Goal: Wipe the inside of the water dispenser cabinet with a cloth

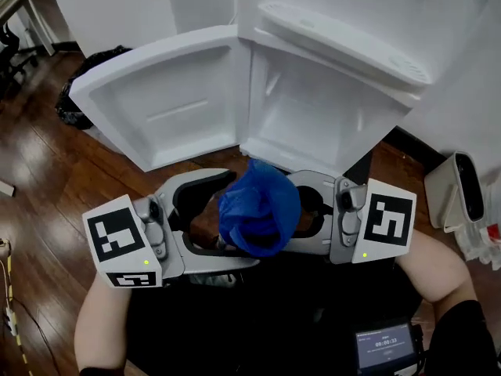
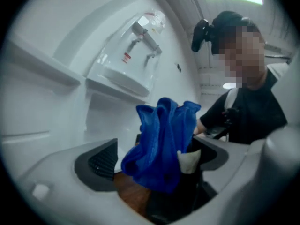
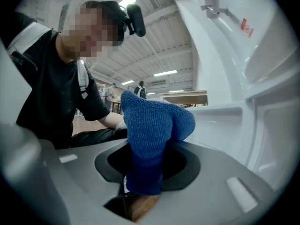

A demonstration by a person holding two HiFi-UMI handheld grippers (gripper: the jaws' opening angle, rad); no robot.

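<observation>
Its door (image 1: 156, 108) swung left, the white water dispenser cabinet (image 1: 313, 108) gapes straight ahead, just beyond the bunched blue cloth (image 1: 258, 208). The left tool (image 1: 227, 218) spreads its jaws wide around the cloth without gripping it; the right tool (image 1: 301, 214) clamps it and looks likelier to carry it in. A wooden floor (image 1: 47, 178) lies beneath.

Wooden floor (image 1: 39, 178) — white dispenser cabinet (image 1: 313, 108)
</observation>
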